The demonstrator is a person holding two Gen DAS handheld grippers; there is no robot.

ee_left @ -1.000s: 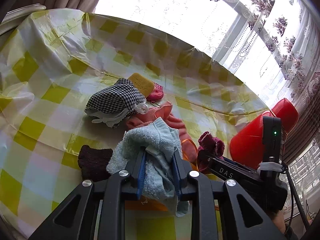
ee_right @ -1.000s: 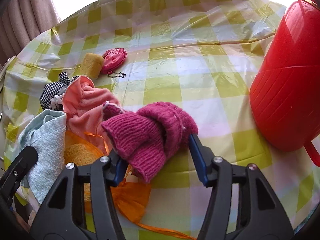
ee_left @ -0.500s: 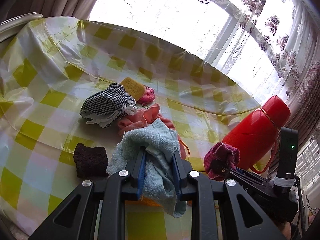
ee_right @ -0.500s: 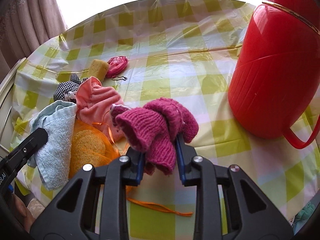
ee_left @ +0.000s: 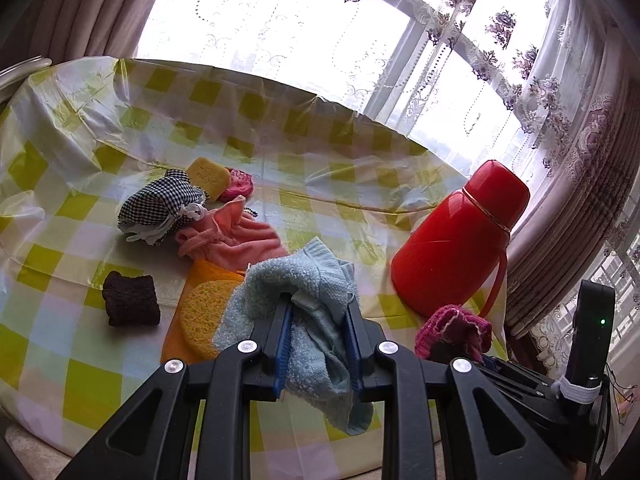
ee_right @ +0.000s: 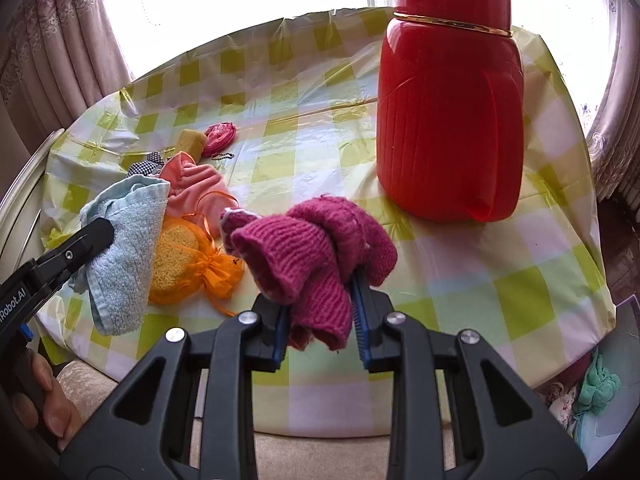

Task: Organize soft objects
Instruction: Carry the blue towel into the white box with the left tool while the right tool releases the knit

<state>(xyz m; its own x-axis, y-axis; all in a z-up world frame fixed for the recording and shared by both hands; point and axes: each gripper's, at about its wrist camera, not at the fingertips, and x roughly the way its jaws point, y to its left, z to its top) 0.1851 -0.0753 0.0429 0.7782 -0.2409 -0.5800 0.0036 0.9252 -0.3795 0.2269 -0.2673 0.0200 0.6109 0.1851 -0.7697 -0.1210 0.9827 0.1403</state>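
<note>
My left gripper [ee_left: 318,312] is shut on a light blue towel [ee_left: 304,288], which hangs lifted above the checked tablecloth [ee_left: 80,216]. My right gripper [ee_right: 320,300] is shut on a magenta knitted piece [ee_right: 312,248], raised off the table too. In the right wrist view the blue towel [ee_right: 124,240] dangles at the left from the other gripper. Still lying on the cloth are a pink cloth [ee_left: 232,236], a black-and-white checked cloth [ee_left: 160,204], a dark brown knitted square [ee_left: 130,298], and an orange mesh bag with yellow sponges [ee_left: 200,312].
A tall red thermos jug [ee_right: 448,120] stands at the right of the table. A yellow sponge [ee_left: 208,178] and a small pink pouch [ee_left: 238,188] lie at the back. A hand [ee_right: 48,400] shows at lower left. More cloths [ee_right: 596,388] lie below the table's right edge.
The right gripper closed on the magenta knit and lifted it back from the pile. The left gripper drew back and up with the blue towel, uncovering the orange bag.
</note>
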